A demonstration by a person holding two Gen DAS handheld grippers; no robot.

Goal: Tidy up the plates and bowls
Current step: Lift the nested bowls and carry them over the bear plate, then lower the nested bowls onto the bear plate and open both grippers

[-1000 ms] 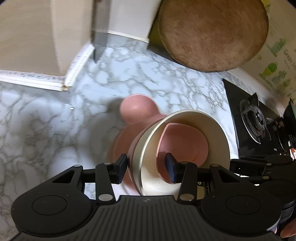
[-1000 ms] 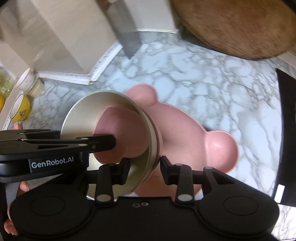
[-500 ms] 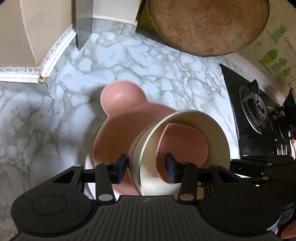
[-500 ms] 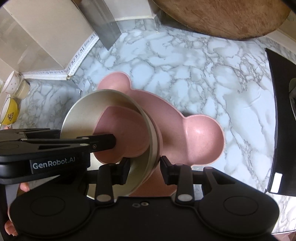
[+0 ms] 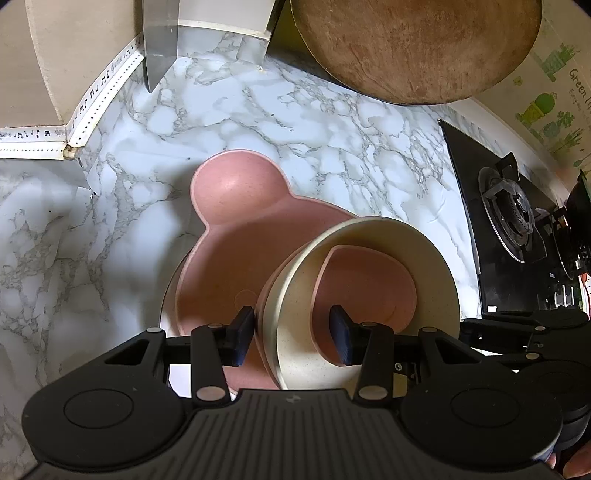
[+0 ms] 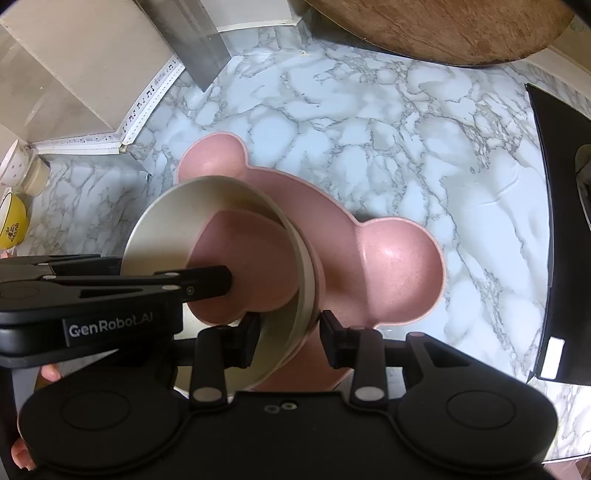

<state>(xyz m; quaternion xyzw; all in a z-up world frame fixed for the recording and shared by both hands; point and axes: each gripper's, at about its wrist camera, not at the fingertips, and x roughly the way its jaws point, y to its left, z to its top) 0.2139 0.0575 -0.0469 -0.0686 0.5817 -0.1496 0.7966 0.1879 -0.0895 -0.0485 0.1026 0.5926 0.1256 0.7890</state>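
A cream bowl [image 5: 436, 273] [image 6: 155, 229] holds a pink heart-shaped dish [image 5: 369, 280] [image 6: 251, 258] and sits nested in a pink outer bowl. My left gripper [image 5: 291, 338] is shut on one side of this stack's rim, one pad outside and one inside. On the opposite rim, my right gripper [image 6: 290, 339] is shut the same way. Below the stack, a pink bear-shaped plate [image 5: 229, 192] [image 6: 399, 266] lies on a white plate [image 5: 166, 306] on the marble counter. Whether the stack touches the bear plate I cannot tell.
A round wooden board [image 5: 417, 48] [image 6: 443, 29] leans at the back. A black gas hob [image 5: 509, 221] [image 6: 561, 221] borders the right. A steel blade [image 5: 159, 40] [image 6: 199, 48] and a beige box [image 5: 29, 62] stand at the back left. A yellow bowl [image 6: 11, 225] and a white cup [image 6: 22, 170] sit far left.
Both grippers have come down with the bowl stack towards the pink bear plate, which now fills more of each view. The grips are unchanged.
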